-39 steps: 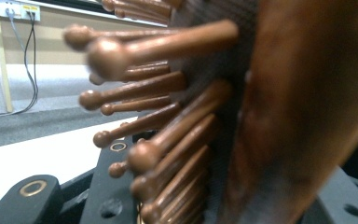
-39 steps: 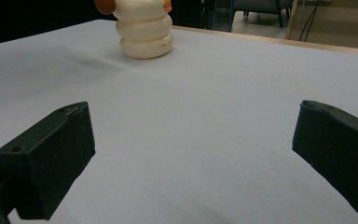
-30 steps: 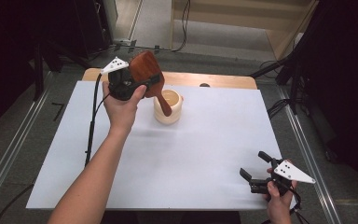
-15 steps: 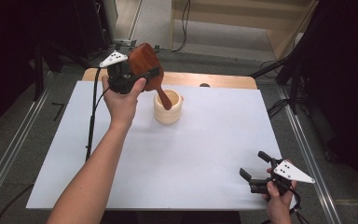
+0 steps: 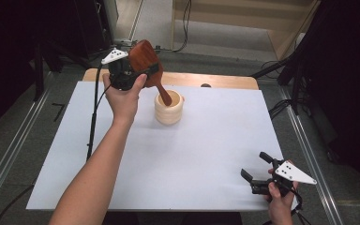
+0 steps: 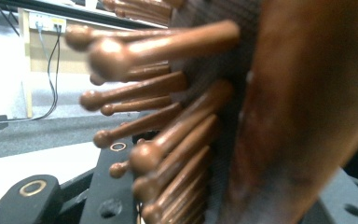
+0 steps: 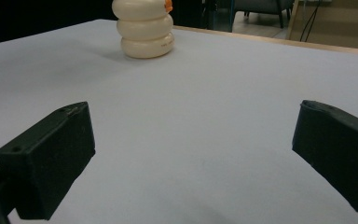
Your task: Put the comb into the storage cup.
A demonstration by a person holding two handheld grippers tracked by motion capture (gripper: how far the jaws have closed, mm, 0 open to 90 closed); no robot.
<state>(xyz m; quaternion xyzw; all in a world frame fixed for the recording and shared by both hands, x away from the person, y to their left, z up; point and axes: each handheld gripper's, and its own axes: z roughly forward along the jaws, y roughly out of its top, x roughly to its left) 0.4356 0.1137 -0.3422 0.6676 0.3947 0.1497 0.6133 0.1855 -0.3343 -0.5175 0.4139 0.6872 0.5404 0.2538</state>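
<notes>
A reddish-brown wooden hairbrush (image 5: 143, 52) is tilted over the far part of the table, head up and to the left. My left gripper (image 5: 146, 74) is shut on it just below the head. The handle slants down, and its tip sits inside a cream ribbed cup (image 5: 168, 111). In the left gripper view the brush's round-tipped wooden pins (image 6: 168, 116) are very close and blurred. My right gripper (image 5: 255, 165) rests at the near right corner of the table, open, with nothing between its jaws (image 7: 193, 140). The cup (image 7: 145, 32) stands far ahead of it.
A white sheet (image 5: 201, 154) covers the table, with a strip of bare wood (image 5: 215, 80) at the far edge. Metal rails (image 5: 9, 154) run along both sides. The left gripper's cable (image 5: 93, 117) hangs over the sheet's left part.
My left gripper has lifted the brush slightly up and away, with the handle tip still in the cup. The right gripper has stayed put.
</notes>
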